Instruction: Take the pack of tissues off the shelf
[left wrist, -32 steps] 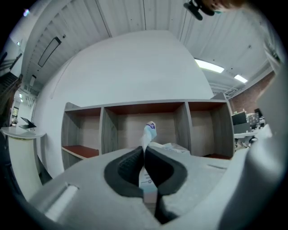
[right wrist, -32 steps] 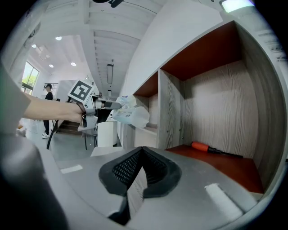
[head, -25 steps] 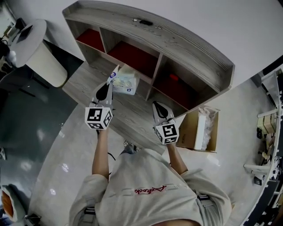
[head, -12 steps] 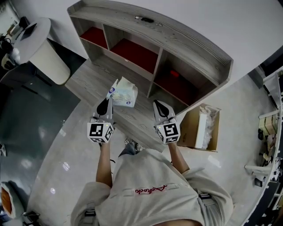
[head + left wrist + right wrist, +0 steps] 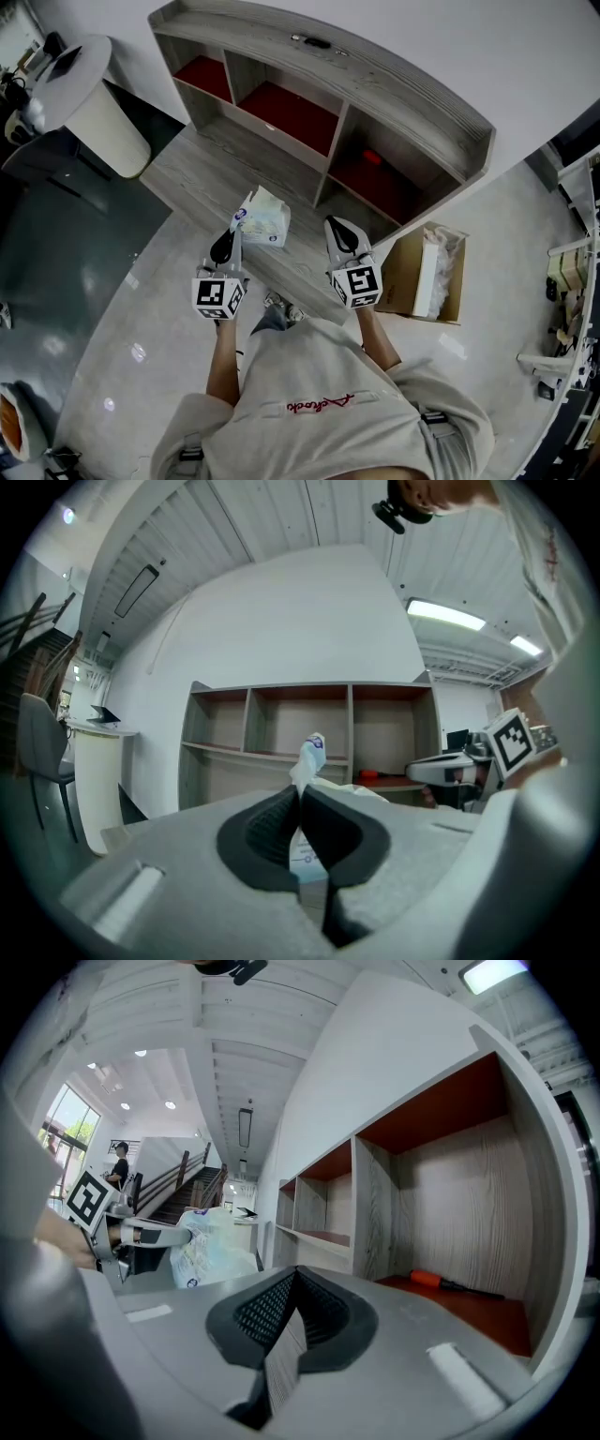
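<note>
**A:** L side first. What's holding what, & why?

**B:** Left gripper (image 5: 234, 234), lower left of centre in head view. The jaws are closed on a thin fold of wrapper at the near end of the pack of tissues (image 5: 265, 216). Prob. pinched there bc the pack's soft & light, so a corner of film is enough to carry it.

**A:** Where's the pack?

**B:** Centre frame, just above-right of the left gripper's tips. It's out of the shelf (image 5: 412, 103) and in front of the middle compartments, over the worktop (image 5: 202, 164). Looks carried, not resting, tho I can't be sure there's a gap under it. I'd say the task is as good as done.

**A:** R side?

**B:** Right gripper (image 5: 334, 225), just right of centre, apart from the pack. Its jaws are together w/ nothing between them. It points at the right-hand compartment. Prob. just parked out of the way, since one gripper does the job.

**A:** Surface & room, L to R?

**B:** White round stand (image 5: 89, 103) in the upper left, w/ glossy pale floor (image 5: 112, 309) below it. The worktop is grey wood-grain, same finish as the shelf. The compartments have dark red bases. A small orange-handled tool (image 5: 370, 159) lies in the right one. An open cardboard box (image 5: 408, 277) w/ white stuff inside sits on the floor at right. White wall behind.
</note>
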The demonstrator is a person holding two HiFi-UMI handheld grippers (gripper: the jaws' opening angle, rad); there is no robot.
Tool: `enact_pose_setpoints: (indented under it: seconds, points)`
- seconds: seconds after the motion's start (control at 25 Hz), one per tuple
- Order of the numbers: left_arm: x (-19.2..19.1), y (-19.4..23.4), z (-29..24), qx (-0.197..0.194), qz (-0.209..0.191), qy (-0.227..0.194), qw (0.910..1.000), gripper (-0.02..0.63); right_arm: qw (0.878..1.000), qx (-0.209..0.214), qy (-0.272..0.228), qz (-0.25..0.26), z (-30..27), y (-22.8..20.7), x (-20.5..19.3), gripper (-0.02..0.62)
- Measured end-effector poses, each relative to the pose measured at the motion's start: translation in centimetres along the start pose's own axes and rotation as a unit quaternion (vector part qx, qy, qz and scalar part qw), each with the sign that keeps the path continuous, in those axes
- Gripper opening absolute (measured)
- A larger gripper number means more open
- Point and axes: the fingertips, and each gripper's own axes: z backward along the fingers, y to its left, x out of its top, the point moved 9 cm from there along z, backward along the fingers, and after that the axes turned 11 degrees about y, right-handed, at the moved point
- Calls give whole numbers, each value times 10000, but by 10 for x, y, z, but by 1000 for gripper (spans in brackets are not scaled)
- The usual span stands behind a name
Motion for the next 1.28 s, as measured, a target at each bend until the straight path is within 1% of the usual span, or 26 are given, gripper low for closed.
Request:
enact_pose_setpoints:
  seconds: [0.32, 1.04, 1.28]
  points:
    - [-17, 2, -1, 11, 44, 171, 9998, 0, 10000, -26, 87, 7, -2, 1, -3, 5]
    - [-15, 7, -19, -44, 48, 211, 9998, 0, 9999, -132, 102, 15, -11, -4, -1, 5]
    - [-14, 9, -21, -40, 59, 220, 9997, 0, 9999, -102, 89, 20, -14, -2, 1, 5]
